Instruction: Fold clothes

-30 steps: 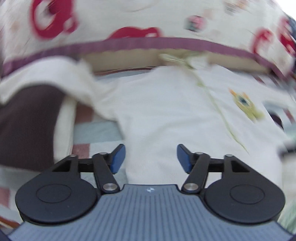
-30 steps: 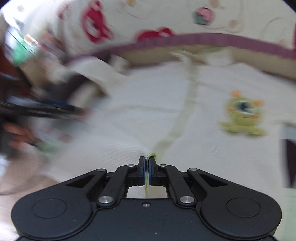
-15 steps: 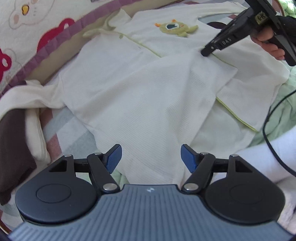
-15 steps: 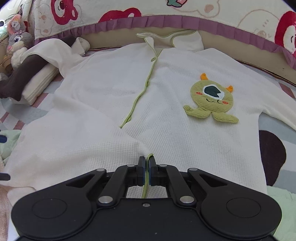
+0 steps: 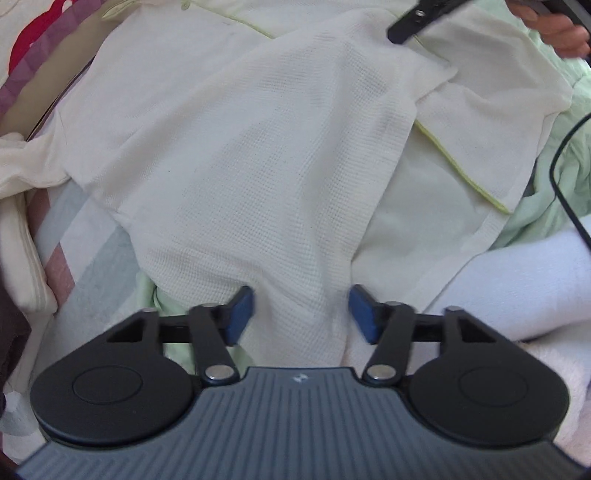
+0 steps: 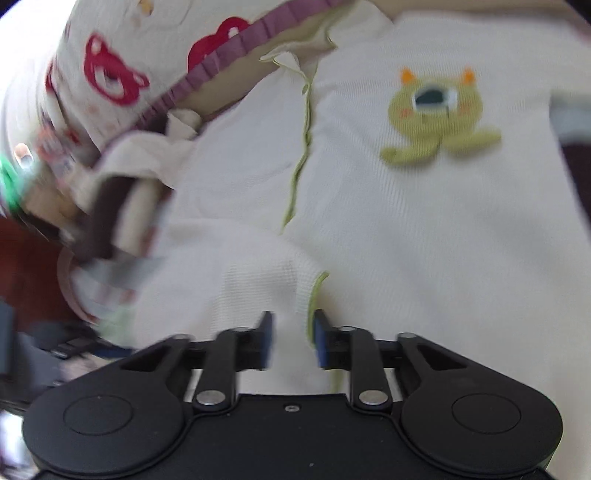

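A cream waffle-knit baby garment [image 5: 258, 147] lies spread on a bed, one lower flap folded over its front. A green monster patch [image 6: 436, 114] marks its chest. My left gripper [image 5: 302, 314] points down at the garment's lower end. Its jaws are closing, with a ridge of cream fabric between the blue pads, which still stand apart. My right gripper [image 6: 293, 339] is opening. The flap's green-trimmed hem [image 6: 314, 295] lies loose between its pads, next to the right one. In the left wrist view a finger [image 5: 417, 18] of the right gripper shows at the top right.
A quilt with red bears and a purple ruffle [image 6: 110, 77] borders the far side. Folded brown and cream clothes [image 6: 122, 206] lie at the left. A pale green cloth [image 5: 546, 206], a black cable [image 5: 554, 173] and a white sleeve [image 5: 535, 280] are at the right.
The right gripper, shut on the green-trimmed hem before, has opened and let it go. The left gripper has dropped closer to the garment's lower end and its jaws have narrowed around the fabric.
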